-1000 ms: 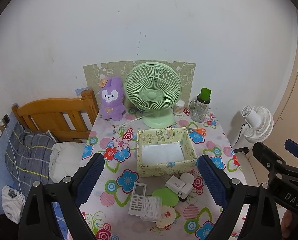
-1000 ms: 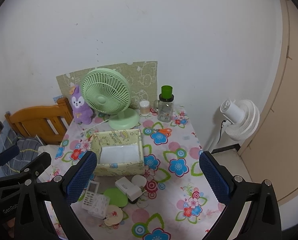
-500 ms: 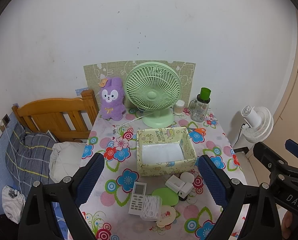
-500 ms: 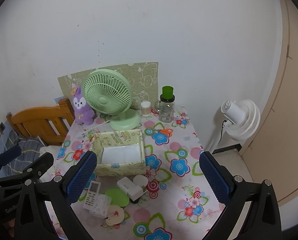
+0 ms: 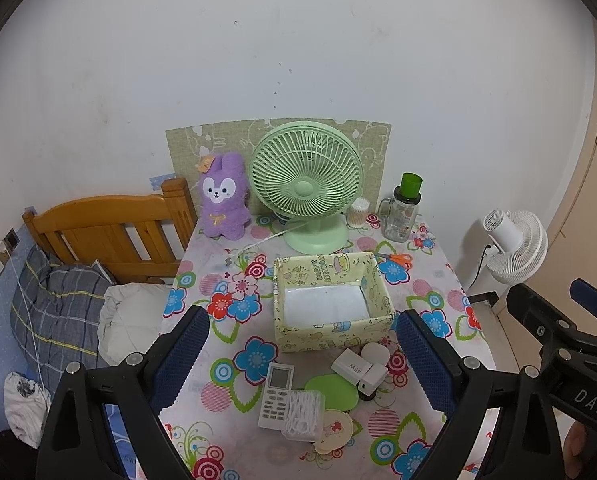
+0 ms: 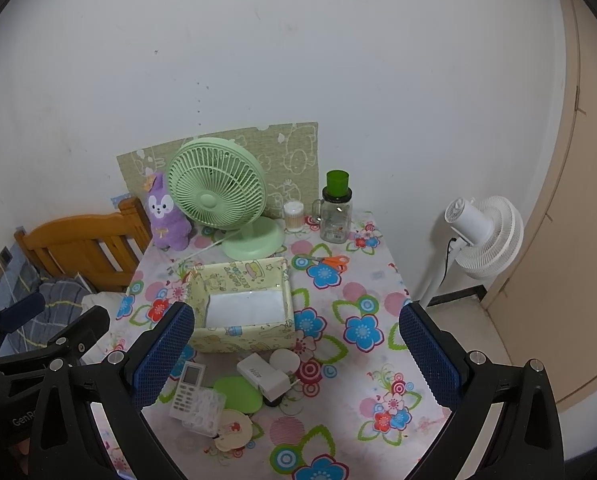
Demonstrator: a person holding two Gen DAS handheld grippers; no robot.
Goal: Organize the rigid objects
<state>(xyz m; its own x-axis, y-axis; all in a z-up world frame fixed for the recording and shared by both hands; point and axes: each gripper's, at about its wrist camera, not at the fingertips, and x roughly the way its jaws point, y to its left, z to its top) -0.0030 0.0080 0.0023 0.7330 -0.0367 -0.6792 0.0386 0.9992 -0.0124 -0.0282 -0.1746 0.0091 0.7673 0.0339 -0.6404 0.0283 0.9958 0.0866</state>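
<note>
A yellow-green patterned box stands open and empty in the middle of the flowered table. In front of it lie a white remote, a clear box of white pieces, a green oval lid, a white 45W charger, a white round lid and a cream cartoon disc. My left gripper and my right gripper are both open and empty, held high above the table's near side.
At the back stand a green desk fan, a purple plush rabbit, a jar of cotton swabs and a glass mug with a green lid. Orange scissors lie nearby. A wooden bed is left, a white floor fan right.
Both views have shifted very slightly; the grippers stay open and nothing on the table has moved.
</note>
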